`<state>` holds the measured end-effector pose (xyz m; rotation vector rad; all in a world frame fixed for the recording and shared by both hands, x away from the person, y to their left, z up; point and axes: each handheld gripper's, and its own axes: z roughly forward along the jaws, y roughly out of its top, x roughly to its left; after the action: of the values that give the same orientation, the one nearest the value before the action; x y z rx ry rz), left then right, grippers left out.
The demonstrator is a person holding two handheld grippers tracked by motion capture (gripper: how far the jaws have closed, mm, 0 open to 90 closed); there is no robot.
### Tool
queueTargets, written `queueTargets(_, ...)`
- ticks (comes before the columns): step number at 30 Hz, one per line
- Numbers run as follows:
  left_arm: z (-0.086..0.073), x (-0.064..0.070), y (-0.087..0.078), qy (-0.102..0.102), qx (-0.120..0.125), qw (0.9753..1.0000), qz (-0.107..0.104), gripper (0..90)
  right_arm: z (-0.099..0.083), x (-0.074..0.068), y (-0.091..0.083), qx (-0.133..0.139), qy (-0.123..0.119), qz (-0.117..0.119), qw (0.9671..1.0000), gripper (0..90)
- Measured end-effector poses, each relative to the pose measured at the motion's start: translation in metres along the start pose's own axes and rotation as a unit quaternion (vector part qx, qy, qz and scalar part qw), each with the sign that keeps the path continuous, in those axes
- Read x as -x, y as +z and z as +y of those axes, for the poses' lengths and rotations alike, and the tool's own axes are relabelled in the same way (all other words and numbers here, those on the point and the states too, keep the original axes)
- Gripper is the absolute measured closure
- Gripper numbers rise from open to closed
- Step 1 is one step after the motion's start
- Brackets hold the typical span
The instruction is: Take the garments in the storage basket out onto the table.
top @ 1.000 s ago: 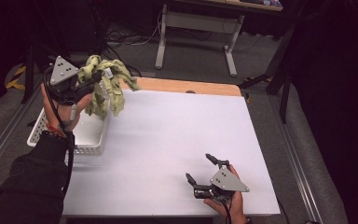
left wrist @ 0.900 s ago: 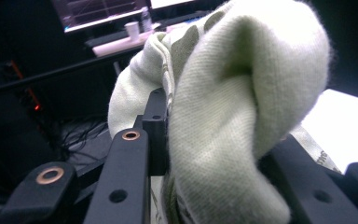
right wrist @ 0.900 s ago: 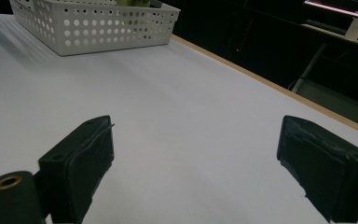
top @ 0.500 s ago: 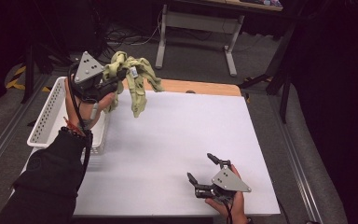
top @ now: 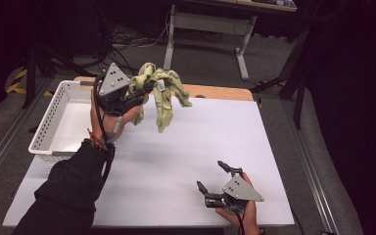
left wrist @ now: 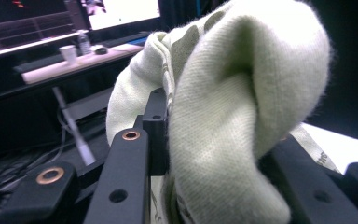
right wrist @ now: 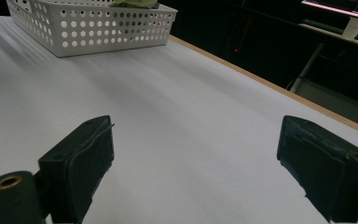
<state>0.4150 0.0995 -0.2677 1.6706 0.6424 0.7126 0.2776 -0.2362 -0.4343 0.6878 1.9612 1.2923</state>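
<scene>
A pale green garment (top: 162, 90) hangs bunched in the air above the table's far left part, just right of the white perforated basket (top: 49, 122). My left gripper (top: 144, 90) is shut on it, and the knit cloth (left wrist: 223, 112) drapes over both black jaws in the left gripper view. My right gripper (top: 210, 177) rests low near the front right edge of the white table (top: 186, 147), open, with nothing between its fingers (right wrist: 81, 156); bare tabletop shows between them.
The basket (right wrist: 98, 28) stands along the table's left side, its floor bare in the high view. A wooden strip edges the table's far side. Beyond the table are desk legs, cables and dark floor. A desk with monitors and a cup (left wrist: 68, 53) stands farther off.
My left gripper has carried the green garment up out of the basket and to the right, over the table's far part. The right gripper has stayed put.
</scene>
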Motion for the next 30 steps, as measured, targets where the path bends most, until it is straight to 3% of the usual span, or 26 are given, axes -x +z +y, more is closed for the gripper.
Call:
queueTargets(14,-0.004,0.05,0.025,0.003,0.013,0.9974,-0.071,67.6,-0.001,0.001,-0.001,0.0,0.001,-0.003,1.0,11.7)
queueTargets(17,-0.005,0.061,0.031,0.01,0.013,0.9961,-0.086,67.6,0.0,0.003,-0.002,-0.001,-0.001,-0.027,0.9996,12.5)
queueTargets(24,-0.016,0.077,0.042,0.01,0.003,0.9941,-0.108,67.6,-0.002,0.013,-0.007,0.003,0.016,-0.049,0.9987,12.7)
queueTargets(30,-0.027,0.083,0.051,0.008,-0.007,0.9934,-0.115,67.6,-0.002,0.014,-0.008,0.003,0.015,-0.051,0.9986,12.7)
